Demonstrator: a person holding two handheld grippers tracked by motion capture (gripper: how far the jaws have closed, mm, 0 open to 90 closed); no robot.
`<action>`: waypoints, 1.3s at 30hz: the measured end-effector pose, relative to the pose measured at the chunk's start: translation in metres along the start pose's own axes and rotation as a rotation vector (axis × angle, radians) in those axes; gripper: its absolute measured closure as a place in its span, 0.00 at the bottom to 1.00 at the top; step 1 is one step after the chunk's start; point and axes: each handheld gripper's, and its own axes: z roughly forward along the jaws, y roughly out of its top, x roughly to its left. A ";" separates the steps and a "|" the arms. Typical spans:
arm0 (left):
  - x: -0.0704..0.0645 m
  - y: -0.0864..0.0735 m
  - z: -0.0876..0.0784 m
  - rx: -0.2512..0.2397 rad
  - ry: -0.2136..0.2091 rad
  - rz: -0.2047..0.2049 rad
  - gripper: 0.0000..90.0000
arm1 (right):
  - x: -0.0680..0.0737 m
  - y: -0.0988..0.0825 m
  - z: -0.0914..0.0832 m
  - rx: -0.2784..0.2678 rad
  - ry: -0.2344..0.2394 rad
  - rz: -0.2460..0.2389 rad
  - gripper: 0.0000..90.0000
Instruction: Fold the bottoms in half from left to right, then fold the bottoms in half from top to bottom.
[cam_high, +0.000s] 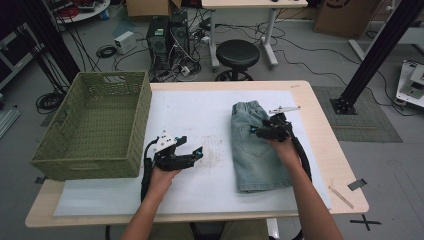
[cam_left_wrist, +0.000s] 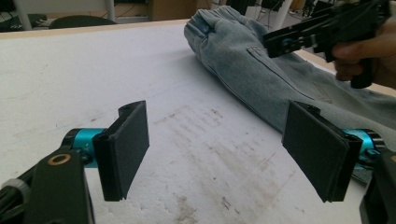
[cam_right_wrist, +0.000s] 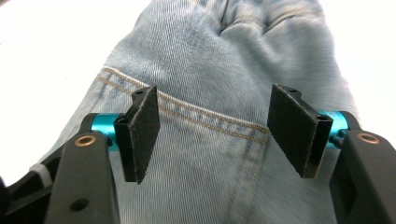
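Observation:
Folded light-blue denim shorts (cam_high: 257, 155) lie flat on the right half of the white mat (cam_high: 200, 110). My right gripper (cam_high: 254, 131) hovers over their upper part, open, with nothing between its pads. In the right gripper view the jaws (cam_right_wrist: 212, 135) stand apart above a stitched pocket seam of the shorts (cam_right_wrist: 210, 56). My left gripper (cam_high: 198, 152) rests low over the bare mat left of the shorts, open and empty. Its view shows its wide-apart jaws (cam_left_wrist: 222, 149), the shorts (cam_left_wrist: 243, 70) beyond them, and the right gripper (cam_left_wrist: 280, 43) above the denim.
A green woven basket (cam_high: 95, 125) stands at the table's left end, overhanging the edge. The mat (cam_left_wrist: 93, 70) bears brown scuff marks near the left gripper. Behind the table are a black stool (cam_high: 237, 52), computer towers and floor cables.

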 end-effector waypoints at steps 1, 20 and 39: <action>0.000 0.000 0.000 -0.001 0.002 0.000 0.26 | -0.001 -0.002 -0.006 -0.006 0.006 -0.002 0.38; -0.004 0.008 -0.004 -0.036 -0.008 0.013 0.26 | -0.009 -0.059 -0.090 -0.169 -0.049 -0.092 0.24; -0.019 0.006 0.015 -0.012 -0.044 -0.003 0.26 | -0.006 -0.061 -0.089 -0.158 -0.056 -0.097 0.24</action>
